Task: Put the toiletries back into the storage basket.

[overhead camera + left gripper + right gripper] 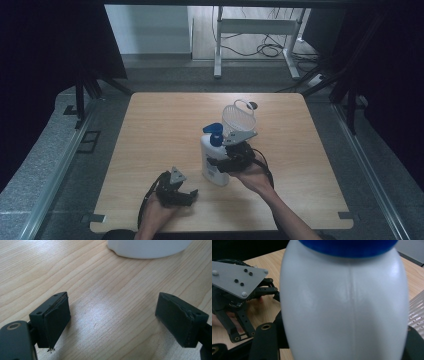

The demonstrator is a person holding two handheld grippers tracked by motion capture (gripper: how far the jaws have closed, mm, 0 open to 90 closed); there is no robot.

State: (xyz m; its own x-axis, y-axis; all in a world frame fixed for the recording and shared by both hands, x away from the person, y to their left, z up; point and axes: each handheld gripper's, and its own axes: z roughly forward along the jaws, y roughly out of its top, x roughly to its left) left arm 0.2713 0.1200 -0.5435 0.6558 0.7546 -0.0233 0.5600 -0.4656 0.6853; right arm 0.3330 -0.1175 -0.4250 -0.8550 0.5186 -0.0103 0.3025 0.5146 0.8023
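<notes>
On my left, the left claw rests low on the counter near its front edge, released: in the left gripper view its two pads stand wide apart with bare wood between them. The white curve at the top of that view is cut off by the frame, so I take it for the foot of the bottle and no more. Moving right, the white bottle with its blue pump top stands upright near the counter's middle. My right claw is clenched on its body from the right; in the right gripper view the bottle hides both pads and its top is cropped. Just behind, a white wire basket stands, its base hidden by the claw's grey plate.
</notes>
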